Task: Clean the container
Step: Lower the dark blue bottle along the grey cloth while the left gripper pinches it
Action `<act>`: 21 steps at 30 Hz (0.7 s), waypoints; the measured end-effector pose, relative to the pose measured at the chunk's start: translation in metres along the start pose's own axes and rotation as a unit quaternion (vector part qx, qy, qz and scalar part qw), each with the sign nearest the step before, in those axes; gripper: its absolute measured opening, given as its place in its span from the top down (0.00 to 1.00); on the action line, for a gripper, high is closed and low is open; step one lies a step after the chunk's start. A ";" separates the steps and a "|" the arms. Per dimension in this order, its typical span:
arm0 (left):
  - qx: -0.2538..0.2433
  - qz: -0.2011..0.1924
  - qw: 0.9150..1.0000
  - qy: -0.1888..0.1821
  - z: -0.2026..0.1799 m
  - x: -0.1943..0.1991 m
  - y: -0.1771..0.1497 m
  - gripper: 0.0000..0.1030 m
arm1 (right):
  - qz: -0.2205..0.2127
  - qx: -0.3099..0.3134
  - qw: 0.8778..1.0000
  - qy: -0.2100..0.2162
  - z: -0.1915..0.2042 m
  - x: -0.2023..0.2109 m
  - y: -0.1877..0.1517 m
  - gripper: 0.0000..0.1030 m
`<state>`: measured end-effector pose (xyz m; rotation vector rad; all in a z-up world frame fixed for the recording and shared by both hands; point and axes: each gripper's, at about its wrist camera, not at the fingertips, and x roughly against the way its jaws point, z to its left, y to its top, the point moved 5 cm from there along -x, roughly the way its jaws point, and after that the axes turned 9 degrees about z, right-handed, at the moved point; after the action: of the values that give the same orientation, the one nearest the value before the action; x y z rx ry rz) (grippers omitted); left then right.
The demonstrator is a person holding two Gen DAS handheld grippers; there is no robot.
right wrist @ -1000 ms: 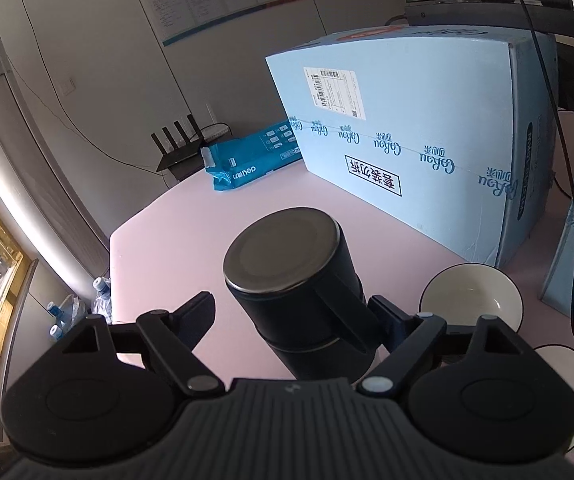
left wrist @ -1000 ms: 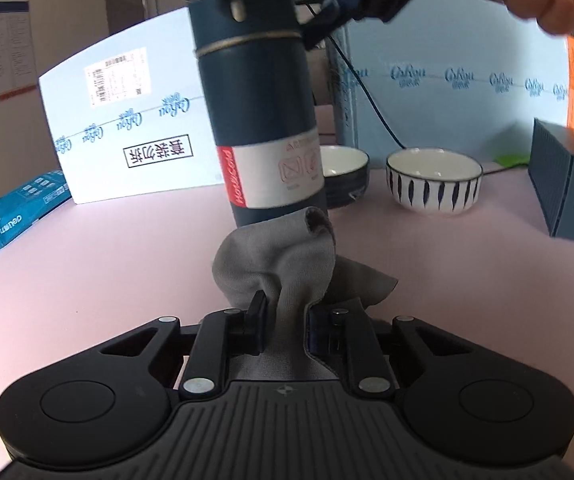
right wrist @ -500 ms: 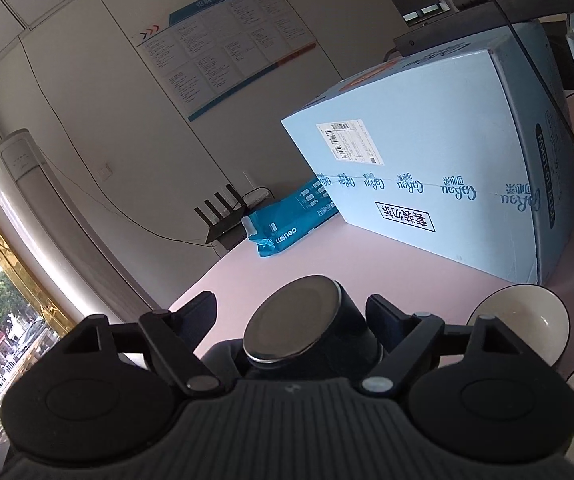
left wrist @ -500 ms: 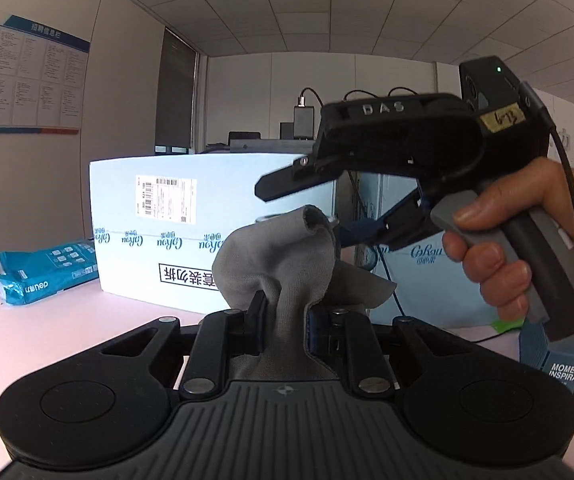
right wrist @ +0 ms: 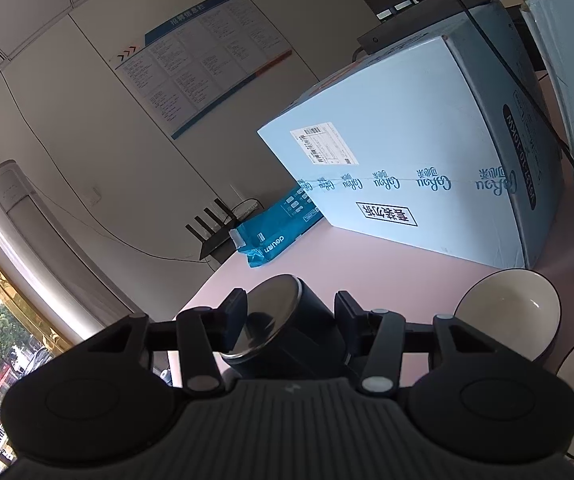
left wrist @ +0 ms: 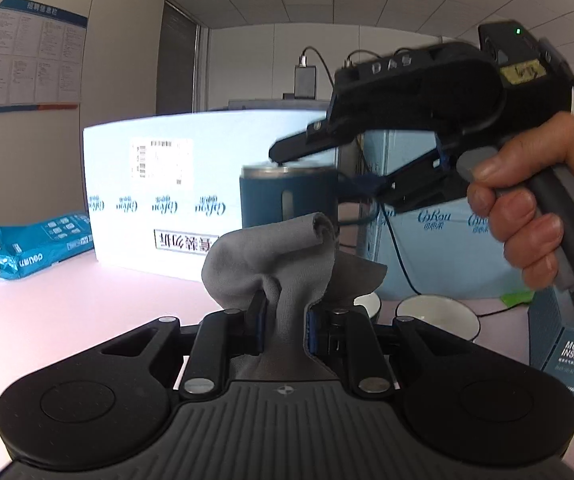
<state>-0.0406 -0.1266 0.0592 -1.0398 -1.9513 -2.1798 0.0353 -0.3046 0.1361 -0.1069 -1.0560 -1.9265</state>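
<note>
In the left wrist view, the left gripper (left wrist: pixel 285 320) has its jaws pinched tight on a grey cloth (left wrist: pixel 271 264), which bunches up above the fingers. Just beyond the cloth stands the dark blue flask (left wrist: pixel 287 200), its cap end level with the cloth's top fold. The right gripper (left wrist: pixel 347 164), held in a person's hand (left wrist: pixel 527 208), reaches in from the right around the flask's cap. In the right wrist view, the flask (right wrist: pixel 287 328) sits between the right gripper's (right wrist: pixel 291 316) fingers, whose jaws have just been closing and now meet its sides. Two bowls (right wrist: pixel 507 312) rest on the pink table (right wrist: pixel 367 264) to the right.
</note>
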 end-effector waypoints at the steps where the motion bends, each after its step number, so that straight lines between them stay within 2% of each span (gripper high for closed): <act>1: 0.000 0.013 1.000 0.000 0.001 -0.006 -0.007 0.84 | 0.000 0.000 1.000 0.001 -0.001 0.000 0.000 0.50; 11: 0.000 0.126 0.992 0.002 0.011 -0.047 -0.056 0.84 | 0.006 0.004 1.000 0.007 -0.001 -0.002 -0.002 0.49; 13: -0.008 0.134 0.991 0.000 0.011 -0.049 -0.057 0.85 | 0.007 0.004 1.000 0.008 0.000 -0.003 -0.003 0.47; 17: -0.012 0.109 0.994 0.001 0.006 -0.033 -0.049 0.85 | 0.008 0.004 1.000 0.008 0.000 -0.003 -0.004 0.46; 21: -0.008 0.054 0.999 0.005 0.005 -0.007 -0.024 0.85 | 0.009 0.005 1.000 0.002 -0.001 -0.002 -0.003 0.44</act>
<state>-0.0439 -0.1202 0.0348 -1.1070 -1.8313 -2.1428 0.0351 -0.3035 0.1327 -0.1079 -1.0587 -1.9037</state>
